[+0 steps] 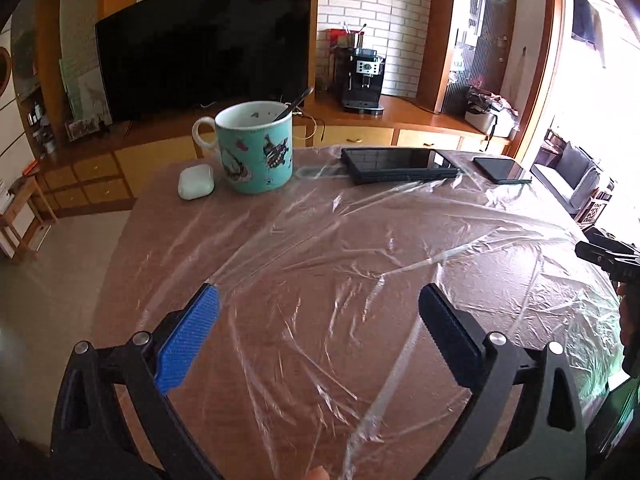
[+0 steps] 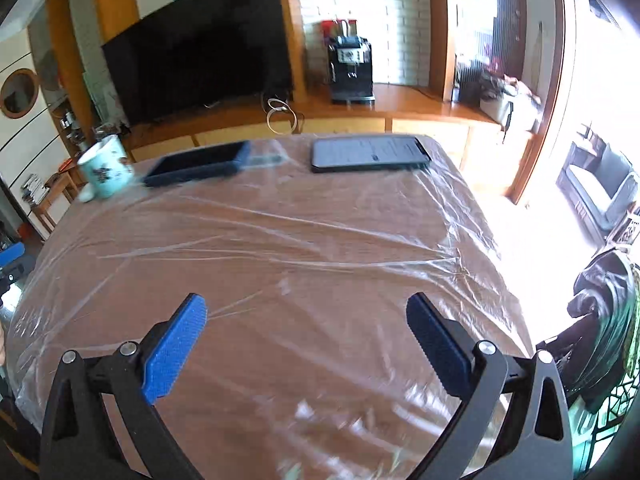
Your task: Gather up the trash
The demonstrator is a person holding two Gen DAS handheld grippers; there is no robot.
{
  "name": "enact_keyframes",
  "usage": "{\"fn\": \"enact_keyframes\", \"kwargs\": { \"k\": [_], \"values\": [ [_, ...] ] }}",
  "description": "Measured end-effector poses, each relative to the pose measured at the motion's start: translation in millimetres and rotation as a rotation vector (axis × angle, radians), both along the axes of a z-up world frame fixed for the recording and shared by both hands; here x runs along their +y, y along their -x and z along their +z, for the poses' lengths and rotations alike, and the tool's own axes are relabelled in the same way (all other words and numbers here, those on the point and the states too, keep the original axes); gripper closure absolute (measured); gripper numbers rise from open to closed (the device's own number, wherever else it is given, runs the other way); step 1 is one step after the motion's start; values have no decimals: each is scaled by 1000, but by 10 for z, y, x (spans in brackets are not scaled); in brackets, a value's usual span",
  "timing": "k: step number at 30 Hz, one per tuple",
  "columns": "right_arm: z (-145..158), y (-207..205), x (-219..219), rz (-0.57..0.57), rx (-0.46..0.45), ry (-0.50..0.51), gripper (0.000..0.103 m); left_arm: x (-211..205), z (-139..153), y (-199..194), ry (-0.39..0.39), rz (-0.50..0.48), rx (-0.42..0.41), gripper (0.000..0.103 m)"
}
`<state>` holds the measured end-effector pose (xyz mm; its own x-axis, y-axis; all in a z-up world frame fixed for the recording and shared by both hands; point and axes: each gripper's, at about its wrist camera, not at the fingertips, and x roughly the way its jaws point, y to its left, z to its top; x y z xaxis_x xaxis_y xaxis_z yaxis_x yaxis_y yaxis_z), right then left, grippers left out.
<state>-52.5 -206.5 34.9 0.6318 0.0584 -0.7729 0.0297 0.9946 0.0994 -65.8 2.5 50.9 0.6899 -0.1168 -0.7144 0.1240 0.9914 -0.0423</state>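
A large sheet of clear crinkled plastic wrap (image 1: 360, 248) lies spread over most of the brown table top; it also shows in the right wrist view (image 2: 280, 240). My left gripper (image 1: 318, 296) is open and empty, hovering just above the near part of the wrap. My right gripper (image 2: 306, 306) is open and empty above the near part of the same sheet. The tip of the right gripper (image 1: 600, 256) shows at the right edge of the left wrist view.
A teal mug (image 1: 254, 148) with a spoon and a white earbud case (image 1: 195, 182) stand at the table's far left. A dark tablet (image 1: 400, 164) and a phone (image 1: 502, 170) lie on the wrap's far edge. A TV (image 1: 204, 48) and coffee machine (image 1: 360, 80) stand behind.
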Motion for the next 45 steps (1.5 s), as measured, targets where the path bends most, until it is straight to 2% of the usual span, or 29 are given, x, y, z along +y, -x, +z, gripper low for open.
{"fn": "enact_keyframes", "kwargs": {
  "k": [5, 7, 11, 15, 18, 45],
  "values": [
    [-257, -176, -201, -28, 40, 23, 4, 38, -286, -231, -10, 71, 53, 3],
    [-320, -232, -228, -35, 48, 33, 4, 55, -338, -310, 7, 89, 68, 3],
    [-306, -263, -247, -55, 60, 17, 4, 35, -374, -424, 14, 112, 93, 3],
    [-314, -289, -235, -81, 79, 44, 4, -31, -468, -566, -55, 134, 162, 1],
    [-333, -317, -164, -85, 98, 103, 4, -31, -496, -559, -53, 136, 162, 1],
    [-347, -319, -170, -86, 100, 99, 4, -31, -506, -553, -52, 136, 162, 1]
  ]
}}
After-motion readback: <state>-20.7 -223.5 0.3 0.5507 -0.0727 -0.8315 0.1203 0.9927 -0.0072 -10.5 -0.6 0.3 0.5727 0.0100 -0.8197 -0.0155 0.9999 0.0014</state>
